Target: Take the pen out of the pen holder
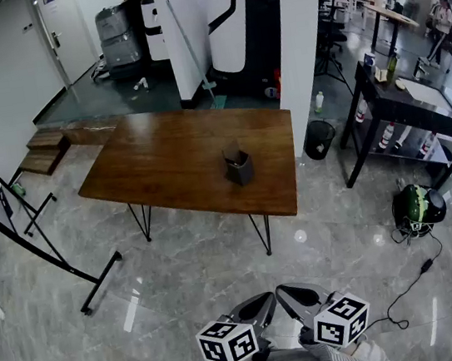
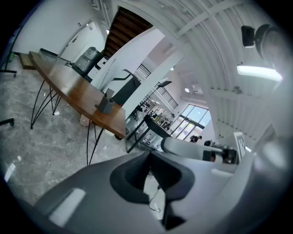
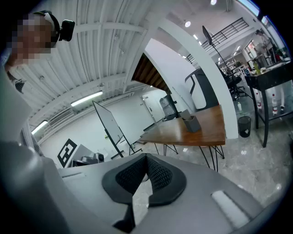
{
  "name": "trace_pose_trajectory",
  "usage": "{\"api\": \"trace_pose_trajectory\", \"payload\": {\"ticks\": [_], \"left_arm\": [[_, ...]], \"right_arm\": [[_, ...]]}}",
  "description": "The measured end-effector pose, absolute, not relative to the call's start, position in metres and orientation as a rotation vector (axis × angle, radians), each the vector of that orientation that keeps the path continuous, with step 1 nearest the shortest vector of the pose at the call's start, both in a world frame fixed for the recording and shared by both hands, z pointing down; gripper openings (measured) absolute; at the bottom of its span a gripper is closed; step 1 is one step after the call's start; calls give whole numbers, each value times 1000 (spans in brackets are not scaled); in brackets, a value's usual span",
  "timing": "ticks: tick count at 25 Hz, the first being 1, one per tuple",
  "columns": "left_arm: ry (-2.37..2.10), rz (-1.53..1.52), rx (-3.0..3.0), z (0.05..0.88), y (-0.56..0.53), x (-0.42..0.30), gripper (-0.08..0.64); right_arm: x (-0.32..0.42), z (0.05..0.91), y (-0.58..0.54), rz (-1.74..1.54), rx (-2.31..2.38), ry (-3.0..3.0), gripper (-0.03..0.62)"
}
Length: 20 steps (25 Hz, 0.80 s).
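Nearest to the person, the left gripper [image 1: 266, 299] and the right gripper [image 1: 283, 292] are held low and close together, side by side. Both are shut tight, with the tips of each one pressed together, and nothing is held in either. Past them, a wide stretch of shiny grey floor [image 1: 220, 252] is seen. Farther off, a brown wooden table [image 1: 155, 156] is stood on thin black legs. The pen holder [image 1: 239, 167], a small dark box, is set near the right end of that table, well apart from both grippers. The pen is too small to be made out from here. The step in hand is judged to be the walk up to the table, and the pen is not yet touched. To do this well, the table should be walked up to until the holder is close in front. One gripper should be opened before the pen is reached. The pen should then be pinched near its top and pulled straight up, so that the holder is not tipped over.
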<state>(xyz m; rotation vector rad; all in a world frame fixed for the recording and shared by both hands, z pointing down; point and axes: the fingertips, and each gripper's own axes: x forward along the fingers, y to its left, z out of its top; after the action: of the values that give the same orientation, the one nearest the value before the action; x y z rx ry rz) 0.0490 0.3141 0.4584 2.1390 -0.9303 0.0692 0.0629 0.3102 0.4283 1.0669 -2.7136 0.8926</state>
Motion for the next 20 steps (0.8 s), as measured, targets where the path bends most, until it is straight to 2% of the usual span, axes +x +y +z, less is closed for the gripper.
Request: {"api": "trace_pose_trajectory", "payload": {"ticks": [11,20], "left_arm": [[-950,21,2094,482,243,44,8],[-917,43,2148,479,119,28,8]], "right_arm": [[59,452,242,937,1009,-2715,0],[46,444,117,957,1078,-2761,0]]}}
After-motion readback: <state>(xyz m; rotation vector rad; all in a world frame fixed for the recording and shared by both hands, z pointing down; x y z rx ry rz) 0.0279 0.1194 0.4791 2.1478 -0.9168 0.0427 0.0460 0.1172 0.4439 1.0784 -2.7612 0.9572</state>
